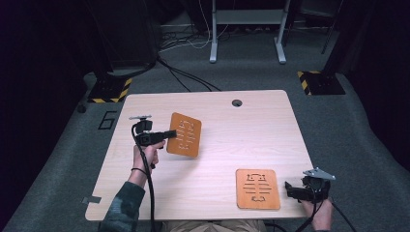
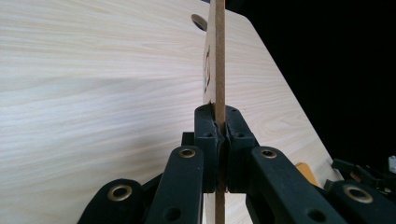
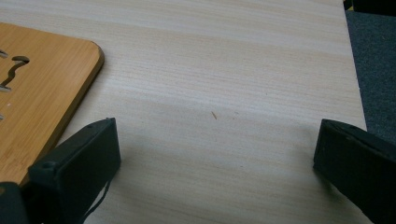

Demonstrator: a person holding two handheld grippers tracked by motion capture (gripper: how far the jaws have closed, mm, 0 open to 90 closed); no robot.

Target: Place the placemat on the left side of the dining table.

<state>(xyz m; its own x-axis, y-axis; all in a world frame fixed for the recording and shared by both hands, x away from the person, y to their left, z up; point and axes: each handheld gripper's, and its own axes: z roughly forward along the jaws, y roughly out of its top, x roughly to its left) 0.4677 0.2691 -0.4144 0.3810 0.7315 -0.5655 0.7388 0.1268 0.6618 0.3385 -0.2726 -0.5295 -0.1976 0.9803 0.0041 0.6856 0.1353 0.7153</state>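
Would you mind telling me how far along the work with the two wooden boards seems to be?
One orange-brown wooden board with cut slots is already lifted off the table, clamped by its edge in the left gripper. The matching board lies flat near the front edge, untouched, and the right gripper waits open beside it.

Two flat orange-brown wooden boards with rounded corners and cut-out slots are here: one lifted board (image 1: 184, 135) held off the tabletop, one lying board (image 1: 257, 189) flat near the front edge. There is one pale rectangular wooden table (image 1: 217, 140) with one round cable hole (image 1: 236, 103). Two black handheld grippers are at work, a left gripper (image 1: 170, 133) and a right gripper (image 1: 289, 189).
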